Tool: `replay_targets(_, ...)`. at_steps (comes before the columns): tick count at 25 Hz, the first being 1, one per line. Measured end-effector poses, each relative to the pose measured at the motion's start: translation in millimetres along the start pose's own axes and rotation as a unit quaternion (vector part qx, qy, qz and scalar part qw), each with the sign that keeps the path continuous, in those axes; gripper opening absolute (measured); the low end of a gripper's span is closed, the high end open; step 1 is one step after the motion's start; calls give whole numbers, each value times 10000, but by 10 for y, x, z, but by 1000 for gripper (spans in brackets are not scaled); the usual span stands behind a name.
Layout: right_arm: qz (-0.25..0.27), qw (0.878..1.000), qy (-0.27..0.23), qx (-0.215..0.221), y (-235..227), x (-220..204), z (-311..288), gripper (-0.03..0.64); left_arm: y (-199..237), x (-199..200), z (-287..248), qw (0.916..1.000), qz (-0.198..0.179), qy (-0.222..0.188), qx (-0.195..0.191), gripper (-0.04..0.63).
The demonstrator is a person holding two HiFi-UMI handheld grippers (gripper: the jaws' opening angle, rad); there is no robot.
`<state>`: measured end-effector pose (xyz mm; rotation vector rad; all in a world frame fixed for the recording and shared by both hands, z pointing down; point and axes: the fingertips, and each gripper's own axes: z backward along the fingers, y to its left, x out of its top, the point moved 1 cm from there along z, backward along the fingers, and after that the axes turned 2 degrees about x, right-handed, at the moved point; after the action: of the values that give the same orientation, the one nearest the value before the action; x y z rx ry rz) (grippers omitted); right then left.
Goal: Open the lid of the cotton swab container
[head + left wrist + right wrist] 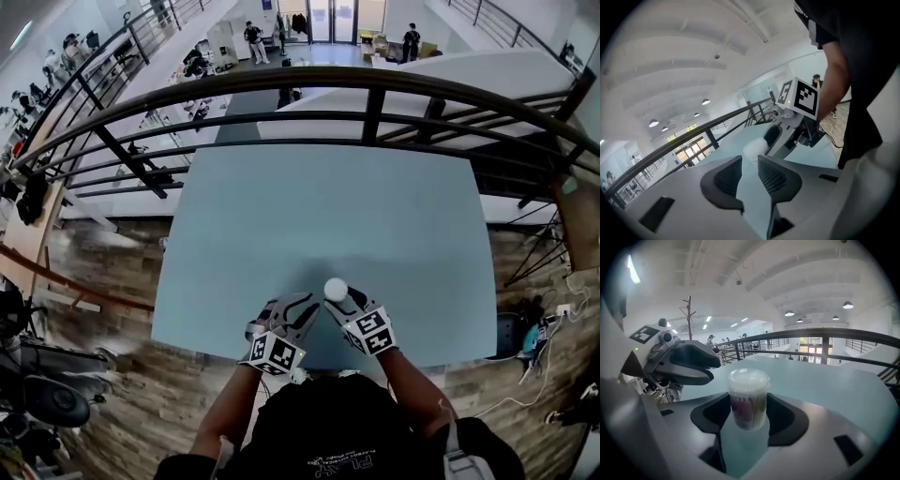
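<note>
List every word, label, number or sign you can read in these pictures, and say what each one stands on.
No text here is readable.
Cotton swab container: a reddish label with print, too blurred to read.
Black shirt: a line of white print, too small to read.
Left marker cube and right marker cube: black-and-white square patterns, no letters or numbers.

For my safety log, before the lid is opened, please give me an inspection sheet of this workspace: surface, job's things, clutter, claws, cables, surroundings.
Surface: blue-grey table, no spill seen.
Job's things: cotton swab container, upright, lid on.
Clutter: nothing seen.
Claws: right claw shut on the container's sides; left claw open, empty, close beside it.
Cables: cables on the floor right of the table.
Surroundings: black railing behind the table; people on a lower floor.
</note>
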<state>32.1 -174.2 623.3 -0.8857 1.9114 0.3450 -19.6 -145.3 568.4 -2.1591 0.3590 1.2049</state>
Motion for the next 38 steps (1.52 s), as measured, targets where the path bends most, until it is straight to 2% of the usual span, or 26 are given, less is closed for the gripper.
replay_targets(4,184,9998,6,79,18,34,17,247,-54,14,-52,9974,-672,221,-114,131)
replay_targets(7,402,9992,-18,83,27,63,9,247,-48,15,-77,9910,-1273,382,-171,147)
replay_targets(10,542,9984,32,144,68,72,3,247,-35,35,-93,9855,-1621,442,-229,163)
replay_targets(16,771,9966,109,274,207,144,-2,247,-97,-9,-125,9661,-2448,696,-427,181)
replay_targets(24,1359,9902,194,274,280,133,-41,240,-94,-33,-135,9624,-2555,758,-523,181)
replay_targets(38,1765,9837,210,282,321,151,-53,238,-87,-34,-113,9583,-2660,905,-525,179)
